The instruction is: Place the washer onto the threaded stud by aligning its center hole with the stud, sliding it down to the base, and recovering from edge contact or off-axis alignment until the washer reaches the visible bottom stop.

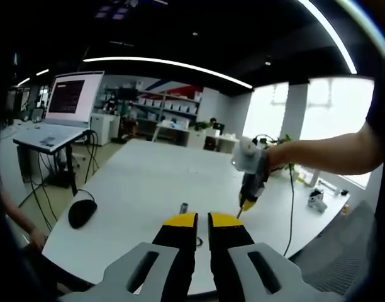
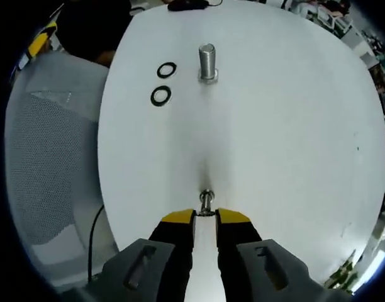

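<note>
At lower centre of the right gripper view, the right gripper [image 2: 206, 214] has its yellow-tipped jaws narrowly parted, pinching a small silvery washer [image 2: 206, 200] at their tips. The washer is seen nearly edge-on, just above the white table [image 2: 274, 126]; whether it touches the surface cannot be told. Upper centre, well apart from the jaws, the threaded stud [image 2: 207, 61] stands upright on the table, long axis vertical, pointing toward the camera. Two dark rings [image 2: 162, 83] lie flat just left of the stud. A grey mesh chair [image 2: 48, 157] occupies the left side.

At lower centre of the left gripper view, the left gripper [image 1: 202, 219] holds nothing, jaws nearly together. Beyond it, the stud [image 1: 184, 207] appears small; a mouse [image 1: 82, 211] lies at left.
</note>
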`<move>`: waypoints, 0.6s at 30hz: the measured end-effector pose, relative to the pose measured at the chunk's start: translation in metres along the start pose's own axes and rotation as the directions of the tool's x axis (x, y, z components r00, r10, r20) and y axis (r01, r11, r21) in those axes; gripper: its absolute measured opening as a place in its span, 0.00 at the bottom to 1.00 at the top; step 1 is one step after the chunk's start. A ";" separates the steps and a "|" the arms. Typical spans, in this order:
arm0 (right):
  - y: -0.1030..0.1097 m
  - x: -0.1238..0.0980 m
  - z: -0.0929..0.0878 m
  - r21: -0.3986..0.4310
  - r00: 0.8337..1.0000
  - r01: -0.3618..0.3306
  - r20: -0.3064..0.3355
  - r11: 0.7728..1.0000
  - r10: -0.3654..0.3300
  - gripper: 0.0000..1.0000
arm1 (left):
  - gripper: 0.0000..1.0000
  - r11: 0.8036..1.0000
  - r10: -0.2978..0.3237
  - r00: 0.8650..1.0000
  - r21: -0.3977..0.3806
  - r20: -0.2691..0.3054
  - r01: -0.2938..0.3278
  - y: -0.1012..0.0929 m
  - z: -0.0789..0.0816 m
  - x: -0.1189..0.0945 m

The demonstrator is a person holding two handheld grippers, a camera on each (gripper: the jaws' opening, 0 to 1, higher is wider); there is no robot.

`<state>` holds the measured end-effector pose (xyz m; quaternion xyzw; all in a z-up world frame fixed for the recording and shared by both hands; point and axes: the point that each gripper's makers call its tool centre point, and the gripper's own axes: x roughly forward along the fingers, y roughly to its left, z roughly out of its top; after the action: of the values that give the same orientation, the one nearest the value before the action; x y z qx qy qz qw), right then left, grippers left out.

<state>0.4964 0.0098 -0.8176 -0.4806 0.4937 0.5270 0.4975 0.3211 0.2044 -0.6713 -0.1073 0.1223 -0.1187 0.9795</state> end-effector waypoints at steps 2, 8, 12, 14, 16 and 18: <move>-0.003 -0.001 0.000 0.011 1.000 0.018 -0.004 1.000 -0.018 0.09 | 0.04 1.000 0.000 1.000 -0.001 0.000 0.000 0.000 0.000 0.000; -0.002 -0.001 -0.002 0.020 1.000 0.015 0.001 1.000 -0.015 0.09 | 0.04 1.000 0.001 1.000 -0.001 0.001 -0.001 0.000 0.000 0.000; -0.002 -0.001 -0.003 0.024 1.000 0.014 0.005 1.000 -0.014 0.09 | 0.04 1.000 0.000 1.000 0.000 -0.001 0.000 0.000 0.000 0.000; -0.002 -0.001 -0.003 0.023 1.000 0.015 0.007 1.000 -0.016 0.09 | 0.04 1.000 0.001 1.000 -0.001 -0.001 -0.001 0.000 0.000 0.000; 0.000 -0.001 -0.002 0.023 1.000 0.012 0.010 1.000 -0.012 0.08 | 0.04 1.000 0.000 1.000 0.000 -0.001 0.000 0.000 0.000 0.000; 0.000 -0.001 -0.001 0.025 1.000 0.011 0.016 1.000 -0.011 0.08 | 0.04 1.000 0.000 1.000 0.001 -0.002 0.000 0.000 -0.001 0.000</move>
<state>0.4961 0.0084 -0.8162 -0.4726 0.4936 0.5219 0.5105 0.3212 0.2043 -0.6719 -0.1068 0.1234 -0.1189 0.9794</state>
